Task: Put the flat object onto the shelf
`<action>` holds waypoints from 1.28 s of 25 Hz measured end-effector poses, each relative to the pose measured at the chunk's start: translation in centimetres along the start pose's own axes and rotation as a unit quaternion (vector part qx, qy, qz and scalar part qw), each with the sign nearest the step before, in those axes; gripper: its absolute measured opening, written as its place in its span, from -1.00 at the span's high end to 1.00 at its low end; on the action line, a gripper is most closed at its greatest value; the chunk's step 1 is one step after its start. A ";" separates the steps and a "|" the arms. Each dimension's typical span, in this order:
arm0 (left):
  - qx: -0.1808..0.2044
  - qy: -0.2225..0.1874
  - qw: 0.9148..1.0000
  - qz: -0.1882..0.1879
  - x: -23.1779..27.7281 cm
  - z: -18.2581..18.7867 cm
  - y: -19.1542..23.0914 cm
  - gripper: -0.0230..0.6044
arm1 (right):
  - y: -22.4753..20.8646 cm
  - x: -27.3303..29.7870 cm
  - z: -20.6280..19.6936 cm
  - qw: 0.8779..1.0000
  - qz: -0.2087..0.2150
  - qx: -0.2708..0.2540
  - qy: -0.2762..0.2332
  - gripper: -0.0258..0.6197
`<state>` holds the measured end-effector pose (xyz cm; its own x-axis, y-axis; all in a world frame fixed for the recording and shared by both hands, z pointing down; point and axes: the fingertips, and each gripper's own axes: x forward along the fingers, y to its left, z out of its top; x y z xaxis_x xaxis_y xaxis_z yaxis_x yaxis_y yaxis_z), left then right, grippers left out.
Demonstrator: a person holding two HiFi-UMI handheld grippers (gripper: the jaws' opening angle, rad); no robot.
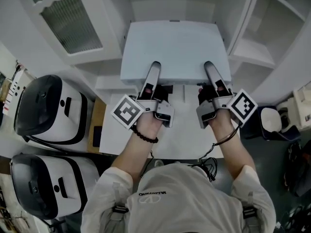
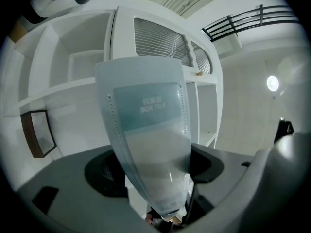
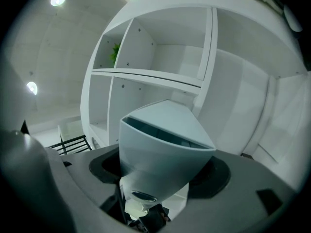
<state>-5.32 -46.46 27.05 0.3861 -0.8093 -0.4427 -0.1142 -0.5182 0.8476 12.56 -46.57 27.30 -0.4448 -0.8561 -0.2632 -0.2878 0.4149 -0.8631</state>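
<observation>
You held the box file (image 1: 175, 42) raised before the shelf (image 3: 146, 75), with your left gripper (image 1: 154, 68) and right gripper (image 1: 209, 68) each clamped on its near edge (jaws wide around its thickness). It wanted matched heights and a square slide inward.

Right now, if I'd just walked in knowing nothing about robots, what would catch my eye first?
First, the pale blue plastic box file, flat in the middle of the head view, with the left gripper and the right gripper each clamped over its near edge. Ahead of it stands the white open shelf unit. At the far left of the head view sit two rounded white-and-black devices.
</observation>
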 end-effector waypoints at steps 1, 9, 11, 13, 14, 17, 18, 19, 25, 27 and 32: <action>-0.001 0.001 1.000 0.001 -0.2 -0.1 -0.2 -0.16 | 0.1 -0.2 -0.1 1.000 -0.003 0.002 0.000 -0.21; 0.022 0.024 0.999 0.036 0.8 0.4 1.1 -0.16 | -0.9 0.6 0.1 0.999 -0.026 0.025 -0.003 -0.21; 0.025 0.024 0.999 0.042 1.0 0.5 1.4 -0.17 | -1.0 0.9 0.4 0.999 -0.028 0.026 -0.005 -0.21; 0.026 0.022 0.999 0.039 0.7 0.5 1.1 -0.18 | -0.7 0.7 0.3 0.999 -0.026 0.025 -0.006 -0.22; 0.026 0.021 0.999 0.036 0.4 0.4 0.9 -0.18 | -0.6 0.5 0.1 0.999 -0.025 0.025 -0.007 -0.23; 0.025 0.019 0.999 0.033 0.8 0.5 0.9 -0.19 | -0.6 0.8 0.2 0.999 -0.026 0.028 -0.009 -0.23; 0.025 0.020 0.999 0.038 1.7 0.7 1.4 -0.20 | -1.0 1.5 0.7 0.999 -0.030 0.030 -0.008 -0.23; 0.025 0.021 0.999 0.043 2.8 0.9 1.9 -0.20 | -1.4 2.5 1.3 0.999 -0.034 0.032 -0.008 -0.23; 0.023 0.018 0.998 0.053 5.3 1.5 3.1 -0.22 | -2.4 4.9 2.5 0.998 -0.043 0.039 -0.004 -0.24; 0.024 0.017 0.998 0.057 5.4 1.5 3.1 -0.22 | -2.5 5.2 2.7 0.998 -0.044 0.043 -0.004 -0.24; 0.023 0.012 0.998 0.056 5.6 1.6 3.1 -0.24 | -2.4 5.5 2.8 0.998 -0.040 0.045 -0.002 -0.24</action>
<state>-5.01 -53.01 26.75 0.3898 -0.8567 -0.3378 -0.1997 -0.4368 0.8771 13.17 -53.10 26.79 -0.4200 -0.8868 -0.1929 -0.2447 0.3154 -0.9169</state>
